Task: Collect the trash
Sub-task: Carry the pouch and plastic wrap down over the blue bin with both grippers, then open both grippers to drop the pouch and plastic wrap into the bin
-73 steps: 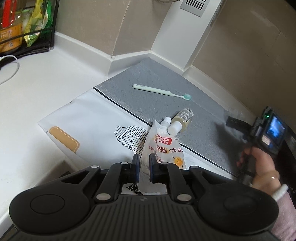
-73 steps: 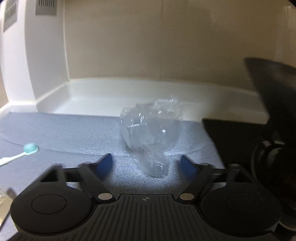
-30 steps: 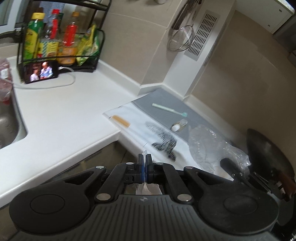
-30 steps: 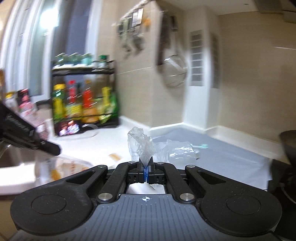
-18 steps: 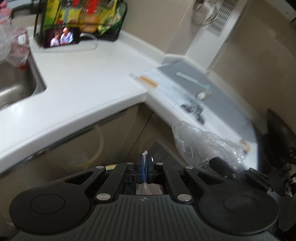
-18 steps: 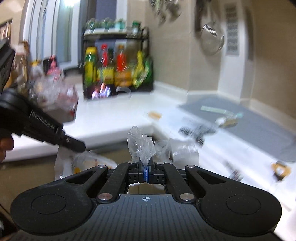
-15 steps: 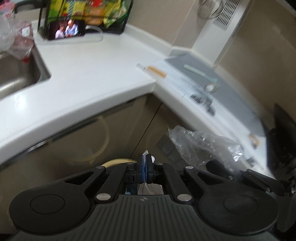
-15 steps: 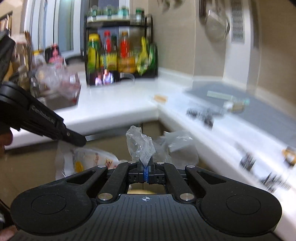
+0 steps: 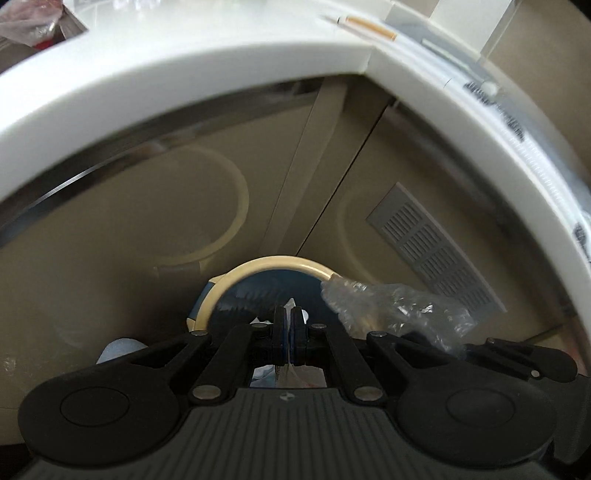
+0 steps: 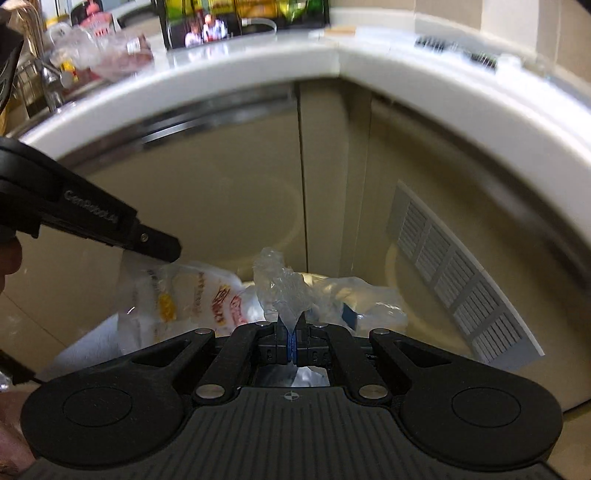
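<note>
My left gripper (image 9: 287, 318) is shut on the top edge of a white printed drink pouch (image 9: 290, 304), most of it hidden under the jaws. It hangs over a trash bin with a cream rim (image 9: 273, 261) and a dark blue inside. From the right wrist, the left gripper (image 10: 164, 250) shows at the left with the pouch (image 10: 192, 299) dangling below it. My right gripper (image 10: 291, 334) is shut on a crumpled clear plastic wrap (image 10: 280, 284). In the left wrist view that wrap (image 9: 391, 306) hovers at the bin's right rim.
The white counter edge (image 9: 207, 74) curves overhead, with beige cabinet doors (image 9: 147, 229) behind the bin. A grey vent grille (image 10: 454, 284) sits in the right-hand door. On the counter stand a faucet (image 10: 51, 85), a bagged item (image 10: 110, 48) and a lit phone screen (image 10: 205, 29).
Both grippers have sunk from counter height to below the counter edge, still shut on the pouch and the plastic wrap. The bin has come into view beneath them.
</note>
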`<action>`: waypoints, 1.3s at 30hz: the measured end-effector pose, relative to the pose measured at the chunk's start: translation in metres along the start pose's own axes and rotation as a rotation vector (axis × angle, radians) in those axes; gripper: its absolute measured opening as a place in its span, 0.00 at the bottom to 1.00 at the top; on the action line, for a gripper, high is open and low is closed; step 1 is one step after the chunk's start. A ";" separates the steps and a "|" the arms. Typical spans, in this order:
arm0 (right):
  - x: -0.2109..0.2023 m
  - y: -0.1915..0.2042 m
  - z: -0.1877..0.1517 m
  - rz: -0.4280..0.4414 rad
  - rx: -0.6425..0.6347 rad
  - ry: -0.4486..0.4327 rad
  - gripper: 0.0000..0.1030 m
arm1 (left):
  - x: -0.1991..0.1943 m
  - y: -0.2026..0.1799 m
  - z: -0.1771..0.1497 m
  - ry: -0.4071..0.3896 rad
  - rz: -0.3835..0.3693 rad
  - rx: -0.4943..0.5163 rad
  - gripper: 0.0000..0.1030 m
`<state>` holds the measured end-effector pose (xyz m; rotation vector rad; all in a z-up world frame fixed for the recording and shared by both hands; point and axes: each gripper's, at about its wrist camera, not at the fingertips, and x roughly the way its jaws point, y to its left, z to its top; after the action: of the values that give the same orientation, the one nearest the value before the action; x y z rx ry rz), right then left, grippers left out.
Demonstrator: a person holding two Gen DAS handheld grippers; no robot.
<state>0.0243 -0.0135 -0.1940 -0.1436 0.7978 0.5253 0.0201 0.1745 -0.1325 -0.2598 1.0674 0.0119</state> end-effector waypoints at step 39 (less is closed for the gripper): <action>0.106 -0.014 -0.011 -0.053 0.119 0.287 0.31 | 0.098 -0.023 -0.004 0.092 0.147 0.124 0.55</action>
<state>0.0855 0.0129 -0.2785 -0.1313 1.1003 0.4100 0.0674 0.1398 -0.2141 -0.0697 1.1725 0.0662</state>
